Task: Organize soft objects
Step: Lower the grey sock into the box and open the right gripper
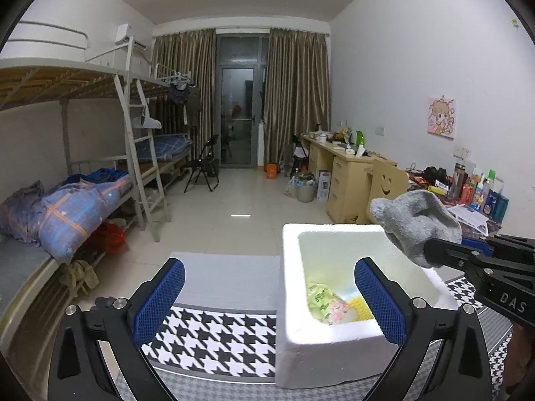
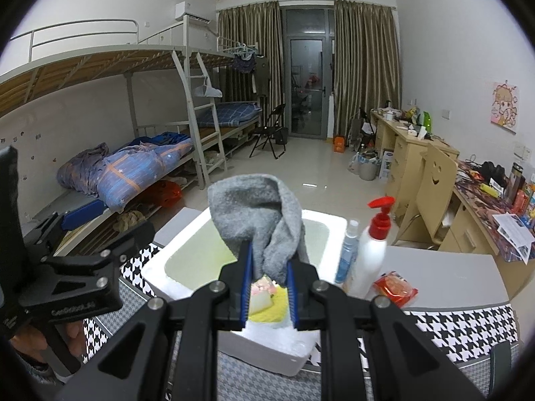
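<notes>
Right wrist view shows the right hand-held gripper (image 2: 267,287) clenched on a grey sock (image 2: 257,214), holding it up over the open white foam box (image 2: 157,274) on the houndstooth-covered worktop (image 2: 468,330). The left hand-held gripper (image 1: 267,300) is released, its blue pads (image 1: 160,300) spread wide with nothing between them, beside the box's near left corner

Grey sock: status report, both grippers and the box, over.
Right gripper shut on grey sock, held above white foam box. Left gripper open, empty. Box already holds a few soft items; nothing blocking the drop.
</notes>
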Action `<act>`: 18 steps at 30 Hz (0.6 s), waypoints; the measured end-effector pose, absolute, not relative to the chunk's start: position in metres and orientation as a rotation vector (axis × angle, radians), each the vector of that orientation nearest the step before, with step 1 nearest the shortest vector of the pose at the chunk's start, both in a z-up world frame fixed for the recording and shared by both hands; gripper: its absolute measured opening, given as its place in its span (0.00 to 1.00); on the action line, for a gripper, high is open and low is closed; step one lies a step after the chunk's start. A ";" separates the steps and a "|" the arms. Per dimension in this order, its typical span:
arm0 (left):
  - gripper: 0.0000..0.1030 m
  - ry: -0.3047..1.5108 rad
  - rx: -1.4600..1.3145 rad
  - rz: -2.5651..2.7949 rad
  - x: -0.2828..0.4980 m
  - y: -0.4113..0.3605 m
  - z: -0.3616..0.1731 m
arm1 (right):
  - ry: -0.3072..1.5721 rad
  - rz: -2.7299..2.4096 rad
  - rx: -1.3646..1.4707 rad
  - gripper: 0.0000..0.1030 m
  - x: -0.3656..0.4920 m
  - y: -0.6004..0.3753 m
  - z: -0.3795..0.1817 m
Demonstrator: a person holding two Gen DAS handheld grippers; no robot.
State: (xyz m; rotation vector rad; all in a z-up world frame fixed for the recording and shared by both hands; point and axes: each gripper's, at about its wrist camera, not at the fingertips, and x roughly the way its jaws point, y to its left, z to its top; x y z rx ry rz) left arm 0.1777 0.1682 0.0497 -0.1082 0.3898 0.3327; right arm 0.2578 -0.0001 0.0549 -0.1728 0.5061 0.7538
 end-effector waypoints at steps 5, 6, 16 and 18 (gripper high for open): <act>0.99 0.395 -0.121 0.345 0.172 0.177 0.046 | 0.524 0.756 -0.178 0.22 0.263 0.008 0.052; 0.99 0.395 -0.125 0.347 0.171 0.178 0.045 | 0.530 0.752 -0.178 0.22 0.265 0.010 0.051; 0.99 0.398 -0.137 0.347 0.166 0.183 0.043 | 0.576 0.745 -0.209 0.27 0.278 0.025 0.040; 0.99 0.400 -0.137 0.346 0.166 0.183 0.043 | 0.583 0.733 -0.230 0.35 0.279 0.029 0.038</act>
